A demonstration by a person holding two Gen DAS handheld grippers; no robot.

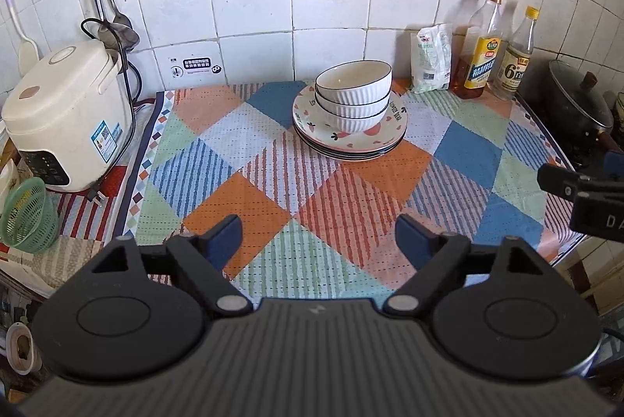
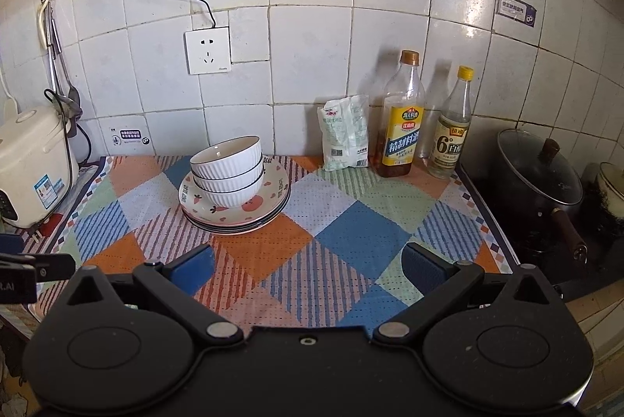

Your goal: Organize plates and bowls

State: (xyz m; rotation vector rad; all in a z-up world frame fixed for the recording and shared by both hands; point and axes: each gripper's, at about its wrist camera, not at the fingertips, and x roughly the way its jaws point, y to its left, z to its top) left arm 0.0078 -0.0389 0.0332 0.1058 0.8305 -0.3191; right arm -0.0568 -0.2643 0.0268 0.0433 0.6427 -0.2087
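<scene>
Three white ribbed bowls (image 1: 353, 93) (image 2: 226, 169) sit nested on a stack of strawberry-patterned plates (image 1: 384, 136) (image 2: 269, 202) at the back of the checked cloth. My left gripper (image 1: 318, 235) is open and empty, held over the cloth well in front of the stack. My right gripper (image 2: 308, 265) is open and empty, in front and to the right of the stack. Part of the right gripper shows at the right edge of the left wrist view (image 1: 585, 188). Part of the left gripper shows at the left edge of the right wrist view (image 2: 23, 270).
A white rice cooker (image 1: 66, 112) (image 2: 33, 163) stands at the left. A green basket (image 1: 27, 214) is below it. A white bag (image 2: 345, 134), an oil bottle (image 2: 401, 120) and a vinegar bottle (image 2: 452, 128) line the tiled wall. A black lidded pot (image 2: 542, 179) sits on the stove at right.
</scene>
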